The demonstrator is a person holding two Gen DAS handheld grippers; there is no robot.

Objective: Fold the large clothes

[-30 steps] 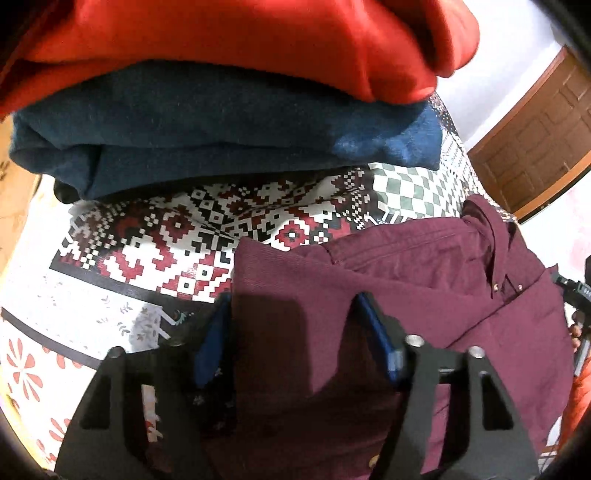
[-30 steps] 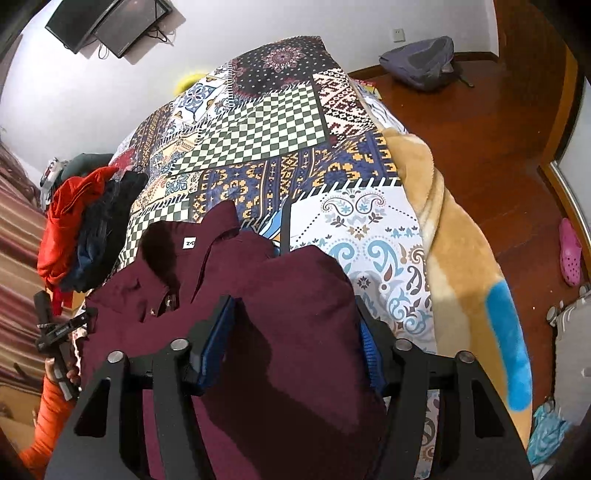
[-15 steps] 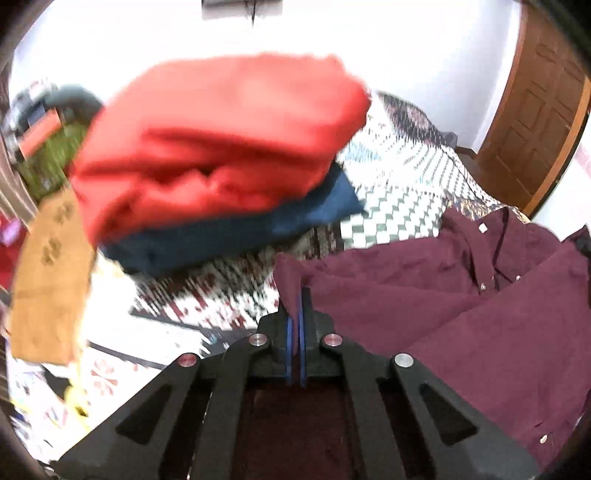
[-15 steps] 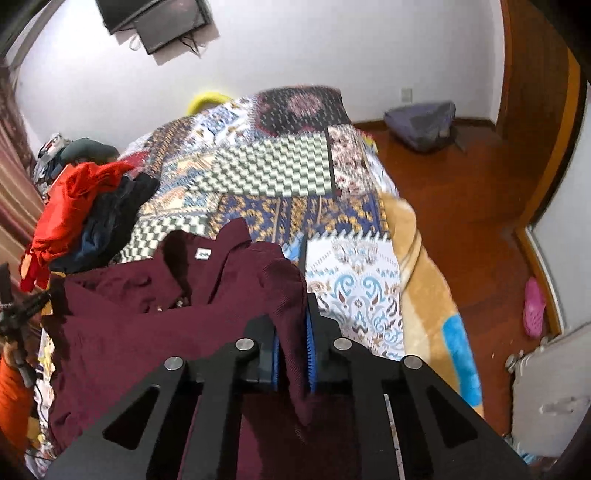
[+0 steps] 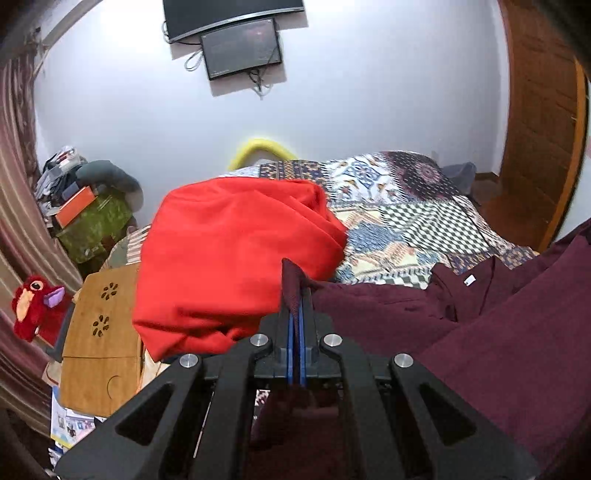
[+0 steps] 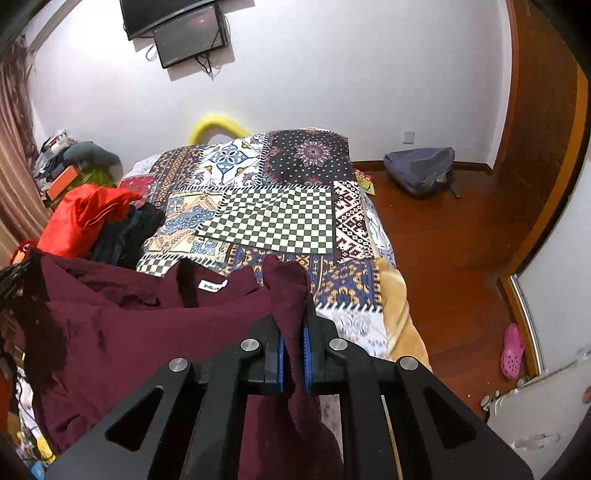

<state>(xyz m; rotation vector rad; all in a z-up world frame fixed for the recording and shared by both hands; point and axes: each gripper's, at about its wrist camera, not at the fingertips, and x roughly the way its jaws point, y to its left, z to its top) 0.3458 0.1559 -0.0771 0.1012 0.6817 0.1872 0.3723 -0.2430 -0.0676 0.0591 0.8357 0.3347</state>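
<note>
Shirt: maroon shirt, held up over the near end of the bed, pinched at two edges; collar with white label faces up, body sags between the grippers.
Left gripper: clenched on a fold of shirt edge; cloth sticks up past the blue pads and hangs below them.
Right gripper: clenched on a thicker bunch of shirt; cloth bulges above the pads and drapes down under the jaws.
Bed: patchwork quilt covers it; far half shows checkered and floral patches; tan blanket hangs off the right side.
Obstruction, left view: red garment fills the centre just beyond the left gripper and hides the quilt behind it.
Pile: in the right view the red garment sits on dark clothes at the bed's left edge, just beyond the shirt.
Left of bed: wooden board, red plush toy, green box stacked with clutter.
Wall: TV mounted high; yellow curved thing behind the bed head.
Floor: grey backpack by the far wall, pink shoe at right, wooden door at right.
</note>
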